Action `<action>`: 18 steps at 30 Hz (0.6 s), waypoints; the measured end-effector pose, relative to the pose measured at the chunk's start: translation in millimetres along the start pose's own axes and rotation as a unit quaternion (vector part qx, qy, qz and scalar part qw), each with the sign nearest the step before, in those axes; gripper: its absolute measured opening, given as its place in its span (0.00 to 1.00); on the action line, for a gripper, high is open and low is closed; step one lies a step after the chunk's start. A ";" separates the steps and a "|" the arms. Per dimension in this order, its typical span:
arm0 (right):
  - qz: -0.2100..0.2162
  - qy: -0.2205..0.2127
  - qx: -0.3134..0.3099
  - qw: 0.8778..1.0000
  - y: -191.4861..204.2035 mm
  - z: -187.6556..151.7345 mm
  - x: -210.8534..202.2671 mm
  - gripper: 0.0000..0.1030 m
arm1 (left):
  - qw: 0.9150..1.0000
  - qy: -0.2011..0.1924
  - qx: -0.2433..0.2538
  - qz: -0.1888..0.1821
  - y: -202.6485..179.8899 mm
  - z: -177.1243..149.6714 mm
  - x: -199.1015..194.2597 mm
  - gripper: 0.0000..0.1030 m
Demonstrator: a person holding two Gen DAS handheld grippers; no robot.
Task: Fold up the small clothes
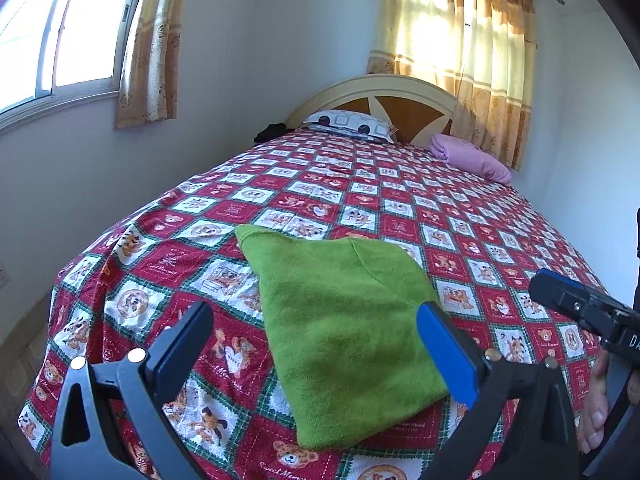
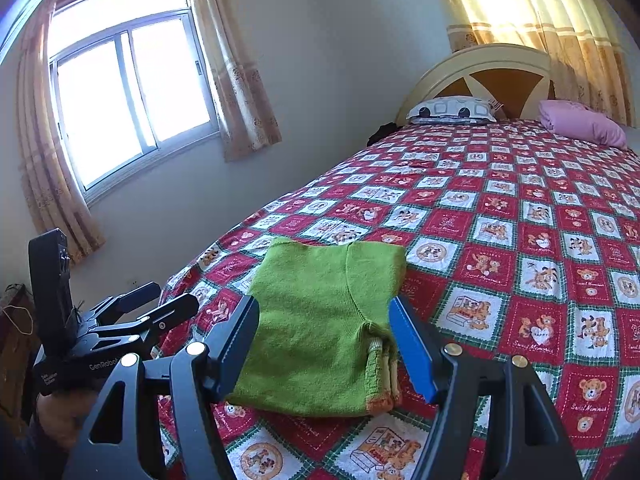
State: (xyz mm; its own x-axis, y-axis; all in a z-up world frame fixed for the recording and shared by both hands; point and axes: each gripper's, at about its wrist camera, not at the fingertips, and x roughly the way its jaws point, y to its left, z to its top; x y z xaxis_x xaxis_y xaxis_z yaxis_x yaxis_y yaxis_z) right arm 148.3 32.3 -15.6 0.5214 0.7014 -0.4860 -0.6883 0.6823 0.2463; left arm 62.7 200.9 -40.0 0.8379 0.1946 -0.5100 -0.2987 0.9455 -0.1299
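A folded green knitted garment (image 2: 324, 328) is laid flat near the foot of the bed (image 2: 500, 216), its long axis running toward the headboard (image 2: 480, 68), with orange-trimmed edges stacked at the near right corner. "Sweet Memories" is printed on the bedspread; "GenRobot" is read on the left claw (image 2: 160, 304). Both the left claw and the right claw (image 2: 324, 344) are released, nothing gripped.

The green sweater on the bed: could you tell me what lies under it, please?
The green sweater lies folded directly on the patterned bedspread. Whether anything else sits beneath it cannot be seen; its folded layers cover that patch.
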 end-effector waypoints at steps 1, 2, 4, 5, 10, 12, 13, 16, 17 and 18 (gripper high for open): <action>0.000 0.001 0.000 1.000 0.5 -0.2 0.4 0.66 | 1.000 0.000 0.000 0.000 -0.3 -0.1 0.2 1.00; 0.000 0.002 -0.001 1.000 0.9 -0.6 0.6 0.66 | 1.000 0.000 0.000 0.000 -0.3 -0.3 0.0 1.00; 0.000 0.002 -0.002 1.000 1.3 -1.0 0.6 0.66 | 1.000 0.001 0.000 0.000 -0.9 -0.5 -0.2 1.00; 0.000 0.002 -0.002 1.000 1.5 -1.1 0.5 0.66 | 1.000 0.000 0.000 0.000 -1.1 -0.6 -0.6 1.00; -0.001 0.001 -0.003 1.000 1.8 -1.5 -0.3 0.66 | 1.000 0.000 0.000 0.001 -1.4 -0.4 -0.8 1.00; -0.001 -0.002 -0.002 1.000 1.9 -2.0 -1.5 0.66 | 1.000 -0.001 0.000 0.001 -1.8 -0.5 -0.9 1.00; -0.001 -0.003 -0.002 1.000 2.1 -2.0 -2.2 0.66 | 1.000 -0.001 0.000 0.001 -2.3 -0.6 -1.0 1.00; -0.001 -0.008 -0.002 1.000 2.1 -1.6 -4.0 0.66 | 1.000 0.000 0.002 0.000 -2.4 -0.5 -0.4 1.00; -0.001 -0.008 -0.002 1.000 2.1 -1.8 -4.3 0.66 | 1.000 0.000 0.002 0.000 -3.0 -0.8 -0.2 1.00; -0.001 -0.008 -0.002 1.000 2.3 -1.7 -4.7 0.66 | 1.000 0.000 0.002 -0.001 -3.1 -0.8 -0.4 1.00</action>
State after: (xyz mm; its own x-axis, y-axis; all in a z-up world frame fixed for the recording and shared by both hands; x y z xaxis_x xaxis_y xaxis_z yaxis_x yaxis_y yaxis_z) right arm 143.4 30.2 -14.2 0.5315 0.7026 -0.4731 -0.6885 0.6837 0.2418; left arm 62.9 197.8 -40.0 0.8382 0.1921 -0.5103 -0.2946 0.9471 -0.1274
